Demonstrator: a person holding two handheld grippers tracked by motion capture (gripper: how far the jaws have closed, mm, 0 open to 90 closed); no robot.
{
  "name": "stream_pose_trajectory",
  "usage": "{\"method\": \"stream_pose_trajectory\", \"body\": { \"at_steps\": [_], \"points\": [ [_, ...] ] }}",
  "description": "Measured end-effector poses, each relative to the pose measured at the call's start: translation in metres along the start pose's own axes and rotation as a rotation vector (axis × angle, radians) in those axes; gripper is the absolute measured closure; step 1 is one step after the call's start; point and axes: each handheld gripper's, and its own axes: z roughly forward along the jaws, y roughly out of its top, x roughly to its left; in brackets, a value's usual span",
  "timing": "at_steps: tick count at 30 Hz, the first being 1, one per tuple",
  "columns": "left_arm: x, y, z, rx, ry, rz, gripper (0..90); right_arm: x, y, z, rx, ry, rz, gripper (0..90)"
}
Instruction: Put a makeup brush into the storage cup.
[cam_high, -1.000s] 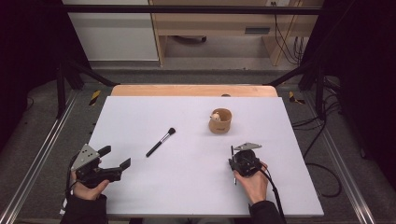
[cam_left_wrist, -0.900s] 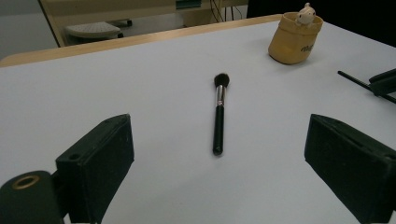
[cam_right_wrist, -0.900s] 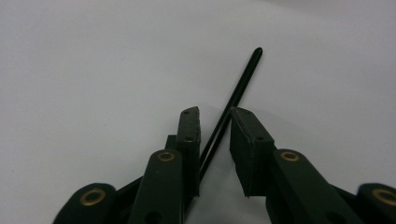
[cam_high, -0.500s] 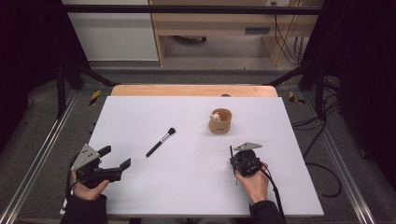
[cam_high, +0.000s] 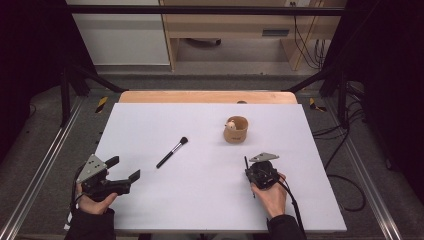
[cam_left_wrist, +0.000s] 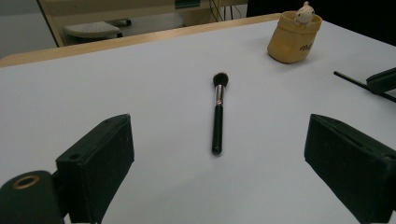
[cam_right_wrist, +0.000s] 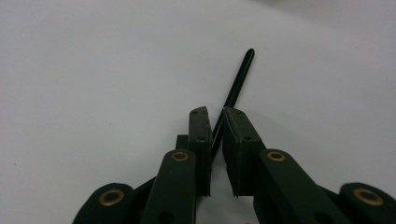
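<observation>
My right tool (cam_high: 247, 166) is pinched tight on a thin black stick (cam_right_wrist: 236, 88), low over the white bench (cam_high: 210, 125). My left tool (cam_high: 126, 170) has its jaws wide apart and holds nothing. A black brush (cam_left_wrist: 217, 112) lies flat ahead of it. A tan cup (cam_high: 235, 130) stands farther back.

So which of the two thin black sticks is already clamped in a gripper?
The plain thin rod, pinched in the right gripper. The makeup brush, with bristles and a silver collar, lies free mid-table.
</observation>
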Motion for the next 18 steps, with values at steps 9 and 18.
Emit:
{"method": "stream_pose_trajectory", "body": {
  "at_steps": [9, 18],
  "points": [
    [0.0, -0.0001, 0.0001, 0.0, -0.002, 0.0, 7.5, 0.0016, 0.0008, -0.0001, -0.009, 0.063, -0.042, 84.4],
    [0.0005, -0.0002, -0.0005, -0.002, 0.0, -0.002, 7.5, 0.0038, -0.0005, -0.0057, 0.014, 0.059, -0.018, 78.4]
  ]
}}
